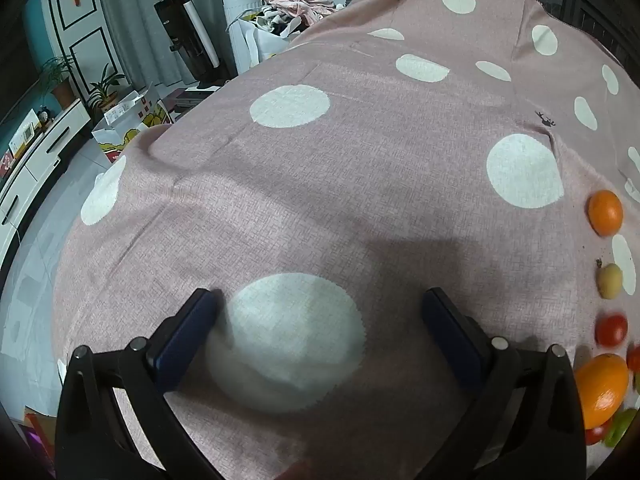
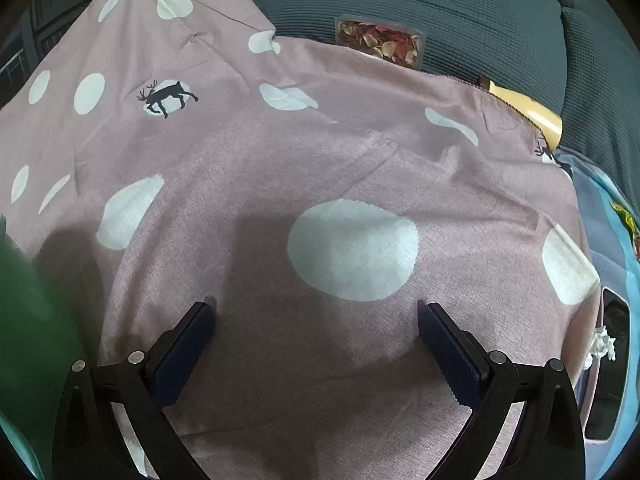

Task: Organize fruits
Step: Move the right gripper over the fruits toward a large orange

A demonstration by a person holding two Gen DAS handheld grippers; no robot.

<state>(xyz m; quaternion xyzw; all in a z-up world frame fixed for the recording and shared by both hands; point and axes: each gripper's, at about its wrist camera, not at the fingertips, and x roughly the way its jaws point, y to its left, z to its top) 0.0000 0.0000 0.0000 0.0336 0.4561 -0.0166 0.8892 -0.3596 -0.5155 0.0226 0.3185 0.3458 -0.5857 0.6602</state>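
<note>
In the left wrist view, fruits lie along the right edge on a pink cloth with white dots (image 1: 340, 184): an orange (image 1: 605, 213), a small yellow fruit (image 1: 609, 281), a red tomato (image 1: 611, 330), a larger orange (image 1: 602, 390) and a green fruit (image 1: 620, 426). My left gripper (image 1: 320, 300) is open and empty, low over the cloth, left of the fruits. My right gripper (image 2: 316, 308) is open and empty over the same cloth (image 2: 280, 160); no fruit shows there. A blurred green object (image 2: 24, 320) fills the left edge of the right wrist view.
A dark green sofa (image 2: 460, 12) with a packet of dried leaves (image 2: 380, 42) lies behind the cloth. A yellow object (image 2: 536, 114) pokes out at the cloth's edge. A floor, white cabinet (image 1: 36, 160), boxes (image 1: 128, 128) and plants are at left.
</note>
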